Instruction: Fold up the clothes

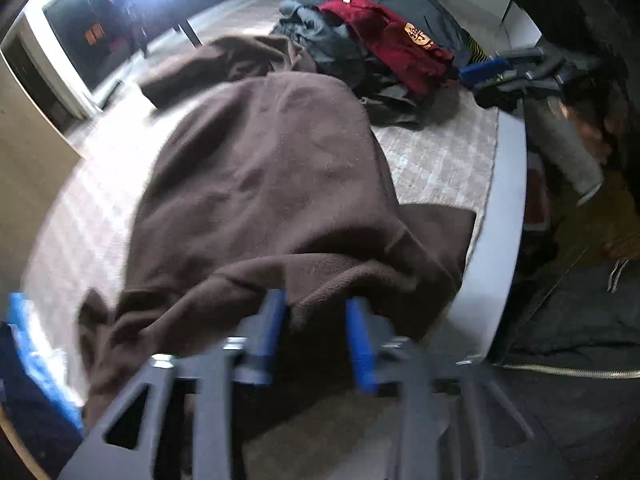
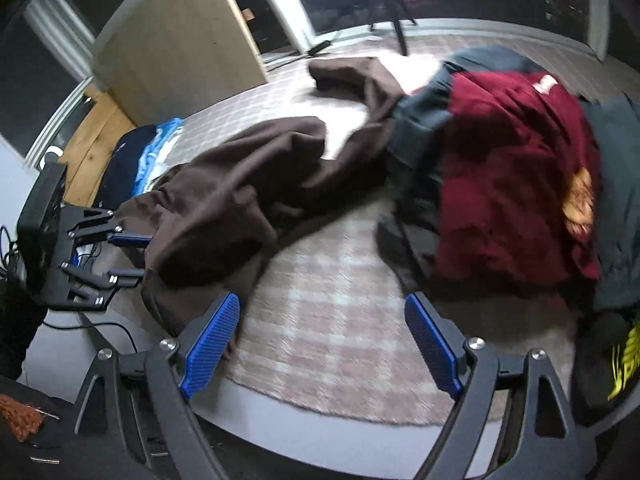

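Observation:
A brown fleece garment (image 1: pixel 260 184) (image 2: pixel 224 200) lies spread and rumpled on the checked cloth (image 2: pixel 332 280). My left gripper (image 1: pixel 316 300) (image 2: pixel 136 256) is at the garment's near edge. Its blue pads (image 1: pixel 274 320) stand a little apart, and the brown hem lies loosely between them. My right gripper (image 2: pixel 322 304) (image 1: pixel 480 64) hangs open over bare checked cloth. Nothing is between its pads, and the left pad (image 2: pixel 212 340) sits just beside a corner of the brown garment.
A heap of unfolded clothes, with a maroon top (image 1: pixel 384 40) (image 2: pixel 512 168) uppermost, fills the far side. A stack of navy and light blue clothes (image 2: pixel 148 152) sits at the other end. The table's white rim (image 1: pixel 508 200) runs close by, with a person's grey sleeve (image 1: pixel 568 152) beyond it.

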The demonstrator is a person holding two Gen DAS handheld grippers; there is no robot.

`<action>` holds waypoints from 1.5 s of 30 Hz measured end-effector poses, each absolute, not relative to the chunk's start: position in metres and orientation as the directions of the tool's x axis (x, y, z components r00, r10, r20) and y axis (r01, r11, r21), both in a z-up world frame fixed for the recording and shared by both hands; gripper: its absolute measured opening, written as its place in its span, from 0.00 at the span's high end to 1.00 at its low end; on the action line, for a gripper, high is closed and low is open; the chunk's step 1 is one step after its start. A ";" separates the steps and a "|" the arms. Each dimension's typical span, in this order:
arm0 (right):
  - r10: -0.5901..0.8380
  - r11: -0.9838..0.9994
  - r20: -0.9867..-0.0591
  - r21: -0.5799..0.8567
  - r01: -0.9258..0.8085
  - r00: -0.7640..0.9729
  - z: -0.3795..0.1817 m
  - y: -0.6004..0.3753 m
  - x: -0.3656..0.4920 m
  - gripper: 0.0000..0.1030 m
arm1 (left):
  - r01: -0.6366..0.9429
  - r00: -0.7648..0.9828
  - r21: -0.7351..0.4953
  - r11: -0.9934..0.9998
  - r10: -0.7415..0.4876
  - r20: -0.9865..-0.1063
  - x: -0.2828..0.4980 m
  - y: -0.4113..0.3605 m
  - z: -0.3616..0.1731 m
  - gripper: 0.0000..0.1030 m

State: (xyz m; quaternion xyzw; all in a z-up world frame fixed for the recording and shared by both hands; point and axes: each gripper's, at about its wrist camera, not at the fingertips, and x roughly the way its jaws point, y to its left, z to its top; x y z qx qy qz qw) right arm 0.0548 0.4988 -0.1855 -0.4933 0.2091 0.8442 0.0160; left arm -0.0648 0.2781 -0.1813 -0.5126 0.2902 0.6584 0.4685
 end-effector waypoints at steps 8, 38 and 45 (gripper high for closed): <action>-0.191 -0.911 -0.829 0.349 -0.219 -0.526 -0.184 0.499 0.046 0.18 | -0.717 -0.164 -0.214 -0.664 0.458 -0.874 -0.122 0.182 -0.122 0.95; -0.340 -0.910 -0.854 0.194 0.366 -0.393 -0.179 0.355 -0.021 0.95 | -0.721 -0.133 -0.236 -0.651 0.464 -0.876 -0.075 0.130 -0.141 0.57; -0.303 -0.928 -0.854 0.165 0.334 -0.423 -0.172 0.359 -0.001 0.95 | -0.823 -0.123 -0.151 -0.547 0.431 -0.894 -0.079 0.190 -0.149 0.57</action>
